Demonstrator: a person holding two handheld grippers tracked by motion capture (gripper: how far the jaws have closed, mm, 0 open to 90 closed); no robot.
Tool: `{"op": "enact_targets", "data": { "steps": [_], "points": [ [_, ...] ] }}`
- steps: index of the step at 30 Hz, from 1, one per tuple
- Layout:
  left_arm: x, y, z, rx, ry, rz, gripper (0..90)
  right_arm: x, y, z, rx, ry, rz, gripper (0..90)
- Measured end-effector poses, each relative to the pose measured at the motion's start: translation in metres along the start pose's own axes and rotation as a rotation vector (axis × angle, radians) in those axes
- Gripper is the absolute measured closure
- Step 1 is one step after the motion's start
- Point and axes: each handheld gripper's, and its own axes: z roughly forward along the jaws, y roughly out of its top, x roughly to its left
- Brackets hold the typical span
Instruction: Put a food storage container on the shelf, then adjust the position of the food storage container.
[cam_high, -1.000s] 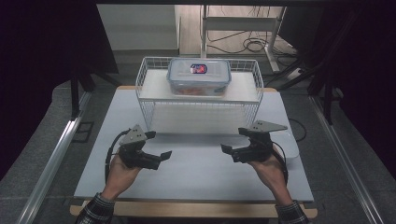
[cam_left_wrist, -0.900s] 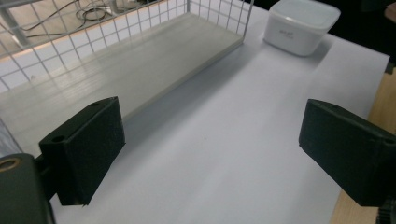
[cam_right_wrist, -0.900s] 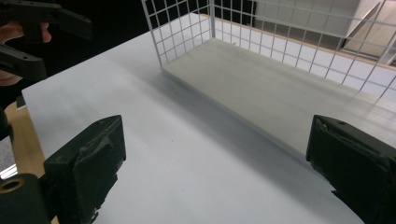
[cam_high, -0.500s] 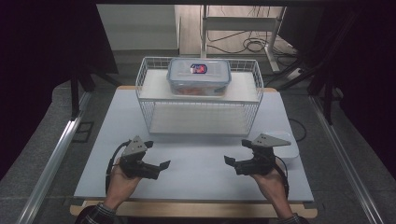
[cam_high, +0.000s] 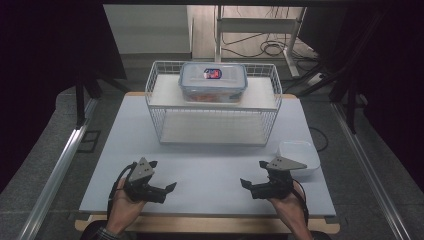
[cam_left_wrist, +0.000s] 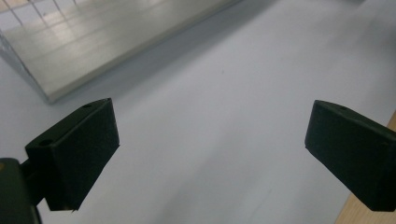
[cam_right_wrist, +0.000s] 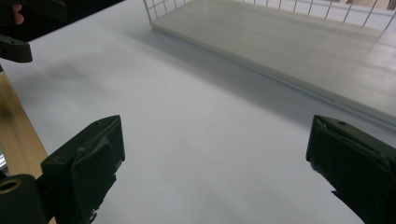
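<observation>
Two grippers are held low over the near part of the white table (cam_high: 210, 165), one in each hand. The left gripper (cam_high: 167, 190) is seen at the near left corner in the high view, its jaws pointed toward the middle of the table; in the left gripper view (cam_left_wrist: 210, 149) the two black jaws are spread wide apart with nothing but bare tabletop between them. The right gripper (cam_high: 248, 186) is held at the near right, jaws pointed inward toward the other; in the right gripper view (cam_right_wrist: 215, 163) its jaws are likewise spread wide, and nothing is gripped. The two grippers are kept well apart from each other.

Nearest to the right gripper, a small white bowl (cam_high: 299, 156) is set on the table just beyond and to the right of it, apart from the jaws. Farther back, a white wire rack (cam_high: 215, 117) with two shelves is placed at the middle of the table. On its upper shelf a clear lidded container (cam_high: 213, 82) is rested, with something orange-red dimly visible through its wall. A small red and blue label (cam_high: 212, 74) is stuck on the lid; its writing is too small to be read. The rack's lower shelf (cam_right_wrist: 299, 42) is seen pale and bare in both gripper views.
</observation>
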Motion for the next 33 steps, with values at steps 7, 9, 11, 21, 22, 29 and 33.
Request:
{"op": "enact_targets", "data": {
  "steps": [7, 9, 11, 21, 22, 29, 33],
  "points": [
    [0.002, -0.013, 0.003, 0.035, 0.008, -0.015, 2.6, 0.001, -0.011, 0.006, 0.046, 0.009, 0.009, 4.6],
    [0.002, -0.013, 0.004, 0.034, 0.011, -0.013, 2.5, -0.001, -0.012, 0.007, 0.053, 0.01, 0.013, 4.6],
    [0.002, -0.013, 0.004, 0.033, 0.013, -0.012, 2.5, -0.003, -0.013, 0.007, 0.059, 0.007, 0.019, 4.7],
    [0.004, -0.014, 0.006, 0.04, 0.011, -0.022, 2.5, -0.015, -0.008, 0.003, 0.106, -0.03, 0.074, 1.4],
    [0.004, -0.014, 0.007, 0.041, 0.012, -0.021, 2.5, -0.018, -0.007, 0.002, 0.109, -0.04, 0.078, 2.1],
    [0.008, -0.012, 0.006, 0.022, 0.007, -0.039, 2.6, -0.036, 0.006, -0.016, 0.056, -0.074, 0.13, 17.1],
    [0.013, -0.013, 0.003, 0.014, 0.033, -0.048, 2.8, -0.056, 0.021, -0.029, 0.025, -0.132, 0.168, 38.0]
  ]
}}
